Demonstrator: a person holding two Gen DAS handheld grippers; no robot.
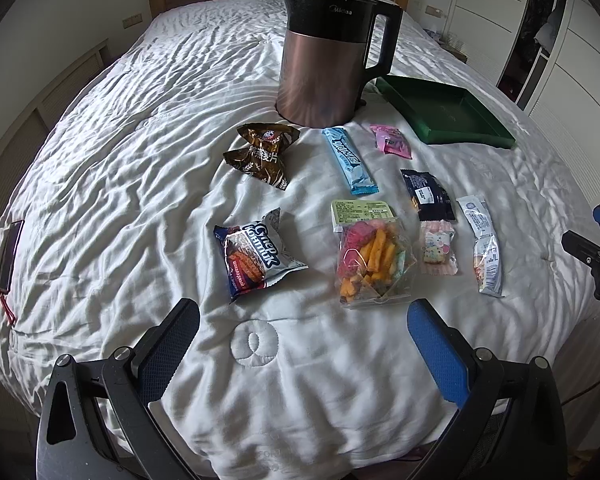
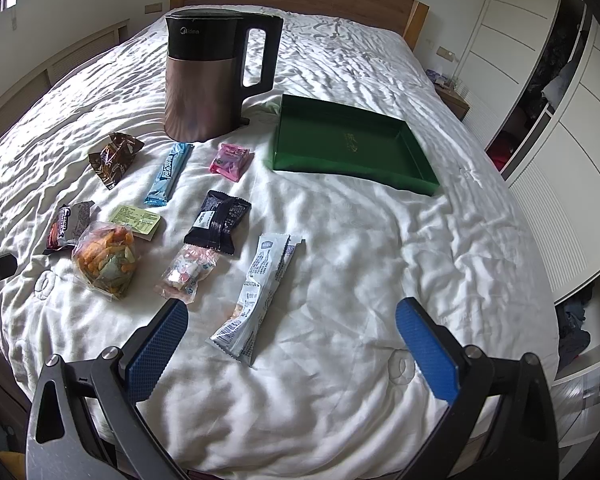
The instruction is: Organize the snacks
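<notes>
Now over the white quilt (image 2: 360,240): left gripper (image 1: 304,320) spread wide, holding nothing, blue pads hovering just short of the nearest snacks. Right gripper (image 2: 292,320) likewise spread wide and empty, with the white stick pack (image 2: 256,292) lying between its fingers' line of sight, long axis running from near-left to far-right.

Scattered across the middle of the bed, all flat on the quilt. Light blue bar (image 1: 350,160) stretched long, pointing away toward the kettle (image 1: 328,60). Brown crinkled packet (image 1: 262,156) off to its left, bunched up. Blue-and-white wafer pack (image 1: 256,256) nearest the left gripper, tilted. Clear bag of orange and pink chips (image 1: 370,258) beside it, label end pointing away. Small pink cartoon packet (image 1: 438,248) just right of that, touching the black packet (image 1: 428,196) behind it. Pink sachet (image 1: 392,140) farther back, near the green tray (image 1: 452,120).

Green tray shown bare inside in the right wrist view, sitting just right of the upright kettle, well apart from the white stick pack.
</notes>
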